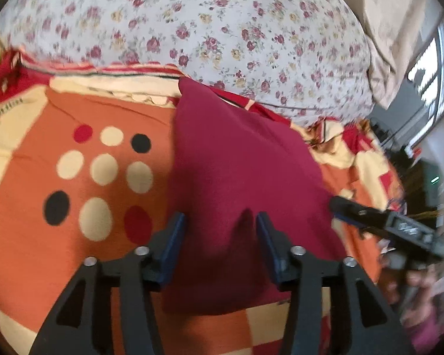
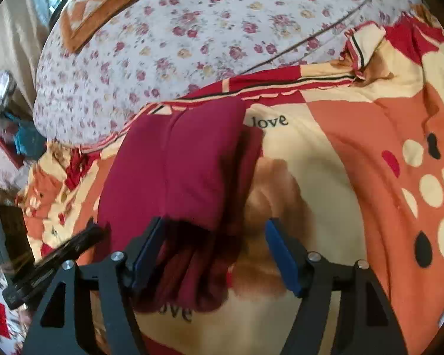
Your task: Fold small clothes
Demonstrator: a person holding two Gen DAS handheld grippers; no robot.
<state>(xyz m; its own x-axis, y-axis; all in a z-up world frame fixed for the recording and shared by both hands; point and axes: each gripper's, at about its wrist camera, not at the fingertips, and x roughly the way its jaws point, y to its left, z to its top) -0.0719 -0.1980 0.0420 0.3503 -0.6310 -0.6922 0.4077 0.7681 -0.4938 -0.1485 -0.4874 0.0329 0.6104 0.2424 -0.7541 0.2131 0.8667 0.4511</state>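
Note:
A dark red garment (image 1: 239, 165) lies folded into a long pad on the patterned bedspread (image 1: 103, 112). My left gripper (image 1: 220, 230) hovers over its near end, open, with the cloth lying between the blue pads (image 1: 174, 242) and neither pad pressing on it. In the right wrist view the same garment (image 2: 174, 159) runs away from me, its loose near end bunched beside the left pad (image 2: 149, 248). My right gripper (image 2: 216, 236) stands wide open and holds nothing. Each gripper shows at the edge of the other's view: the right gripper (image 1: 340, 205) and the left gripper (image 2: 94, 232).
A floral quilt (image 1: 192, 23) covers the far half of the bed, with an orange checked cushion (image 2: 97, 3) on it. The bed's edge, a window (image 1: 429, 71) and clutter lie to one side. The word "love" (image 2: 269, 121) is printed on the bedspread.

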